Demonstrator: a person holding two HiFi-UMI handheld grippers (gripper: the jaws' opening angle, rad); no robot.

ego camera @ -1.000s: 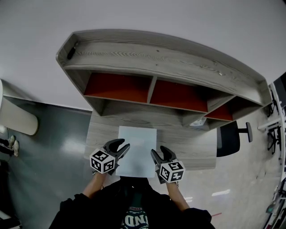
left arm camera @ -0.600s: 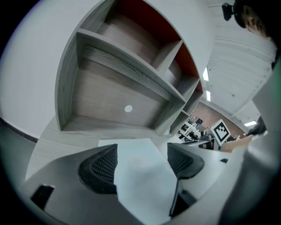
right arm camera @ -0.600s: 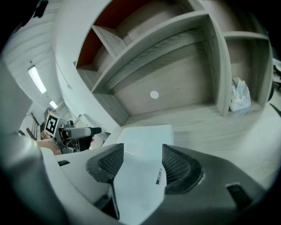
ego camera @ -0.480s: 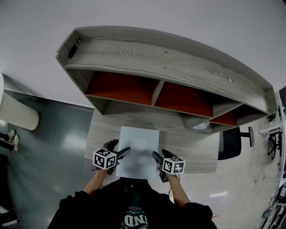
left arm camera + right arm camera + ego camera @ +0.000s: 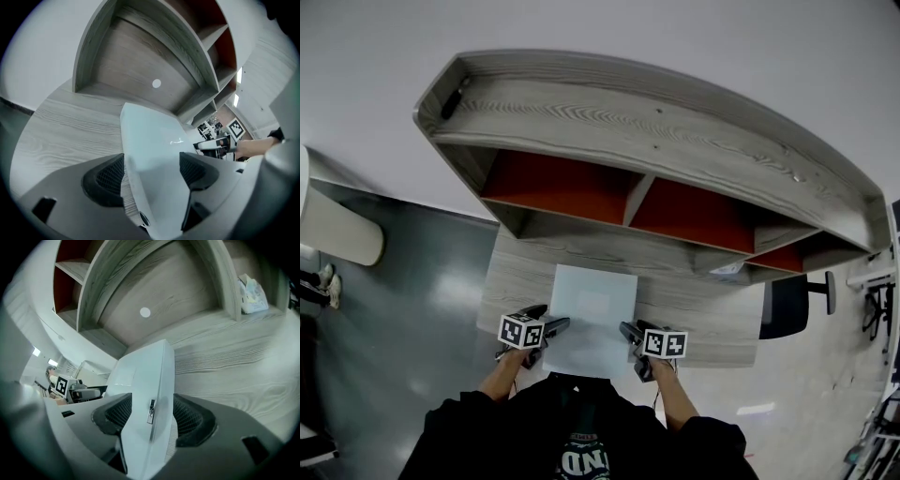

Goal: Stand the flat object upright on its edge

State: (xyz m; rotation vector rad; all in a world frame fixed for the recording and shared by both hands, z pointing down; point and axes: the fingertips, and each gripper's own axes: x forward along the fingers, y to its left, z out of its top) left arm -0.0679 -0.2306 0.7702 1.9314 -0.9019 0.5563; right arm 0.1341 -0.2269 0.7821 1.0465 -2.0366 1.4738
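A flat pale blue-white panel (image 5: 592, 309) lies on the grey wood desk (image 5: 703, 314), with its near end at the desk's front edge. My left gripper (image 5: 547, 321) is at the panel's near left edge and my right gripper (image 5: 630, 335) at its near right edge. In the left gripper view the panel (image 5: 154, 136) runs between the spread jaws of the left gripper (image 5: 152, 173). In the right gripper view the panel's side (image 5: 145, 371), with a small metal latch, sits between the spread jaws of the right gripper (image 5: 150, 416). I see no pad pressing on it.
A curved grey shelf unit (image 5: 628, 122) with red-backed compartments rises behind the desk. A crumpled white bag (image 5: 253, 292) lies at the desk's back right. A dark office chair (image 5: 783, 302) stands on the floor to the right.
Both grippers have drawn in toward the panel's near corners and dropped lower, and their jaws now straddle its side edges. The panel has not moved.
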